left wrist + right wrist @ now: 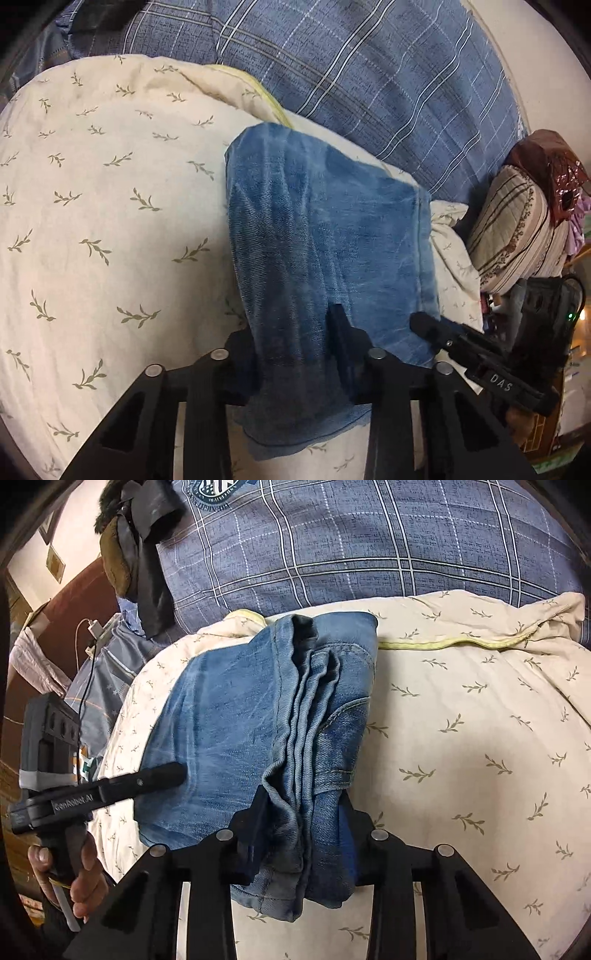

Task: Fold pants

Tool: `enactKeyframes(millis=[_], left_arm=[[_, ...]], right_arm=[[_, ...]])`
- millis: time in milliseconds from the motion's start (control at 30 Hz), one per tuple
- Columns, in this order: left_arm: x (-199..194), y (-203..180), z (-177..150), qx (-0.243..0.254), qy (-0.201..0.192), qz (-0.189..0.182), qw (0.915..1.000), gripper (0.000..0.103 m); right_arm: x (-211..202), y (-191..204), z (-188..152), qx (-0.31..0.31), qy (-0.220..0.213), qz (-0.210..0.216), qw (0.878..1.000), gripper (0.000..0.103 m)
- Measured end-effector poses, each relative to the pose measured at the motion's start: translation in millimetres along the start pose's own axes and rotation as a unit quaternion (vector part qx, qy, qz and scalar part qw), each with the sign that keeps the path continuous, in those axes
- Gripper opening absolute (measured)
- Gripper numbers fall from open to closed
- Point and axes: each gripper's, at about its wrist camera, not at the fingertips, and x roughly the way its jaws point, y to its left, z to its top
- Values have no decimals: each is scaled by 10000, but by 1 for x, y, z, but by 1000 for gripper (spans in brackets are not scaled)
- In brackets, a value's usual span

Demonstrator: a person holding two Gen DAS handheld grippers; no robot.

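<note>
While both grippers bite the near edge, the folded blue denim pants (325, 236) lie on the cream leaf-print quilt (110, 206) of the bed, in front of a blue plaid blanket (369, 66). Left gripper (295, 354): jaws clamped on the smooth folded side. Right gripper (303, 823): jaws clamped on the stacked seams and waistband layers. Judgement: denim is soft but fairly heavy and thick (layers may slide over each other), so it should drape, not hold shape. Best hold seems the bunched near edge, all layers pinched together.
</note>
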Motion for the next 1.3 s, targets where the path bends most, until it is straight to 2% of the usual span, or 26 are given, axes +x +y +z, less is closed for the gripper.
enactKeyframes(millis=[133, 233, 367, 500, 700, 800, 867, 933, 967, 1100, 1167, 1300], left_arm=[[-13, 0, -3, 41, -311, -208, 9993, 28], [-5, 6, -6, 57, -185, -16, 9998, 30], [-5, 2, -12, 249, -292, 230, 9990, 35], [-6, -3, -17, 257, -330, 268, 9988, 36], [-6, -7, -16, 287, -337, 337, 9984, 38], [-5, -9, -15, 373, -375, 467, 9975, 43], [-6, -11, -18, 446, -430, 554, 9965, 50], [-6, -11, -25, 497, -496, 675, 9952, 57], [-7, -10, -30, 467, -522, 705, 9950, 58], [-21, -4, -52, 235, -662, 460, 9965, 60], [-26, -3, -65, 340, -792, 644, 9942, 62], [-41, -11, -96, 563, -1028, 934, 9887, 62]], right_arm=[[-5, 4, 0, -22, -68, 3, 10000, 31], [2, 2, 0, -28, 19, -61, 10000, 31], [-1, 7, 0, -74, -24, -203, 9998, 32], [-3, 9, -3, -47, -66, -358, 9993, 34], [-4, 9, -3, -16, -66, -377, 9993, 35], [-4, 8, -4, 33, -66, -384, 9992, 40], [-6, 9, -7, 29, -110, -466, 9989, 44], [-7, 11, -11, 4, -160, -604, 9980, 54], [-8, 11, -15, -3, -175, -618, 9979, 58], [-20, 11, -35, -15, -411, -489, 9980, 63], [-27, 9, -51, 49, -487, -497, 9976, 67], [-39, 4, -86, 146, -539, -630, 9964, 67]])
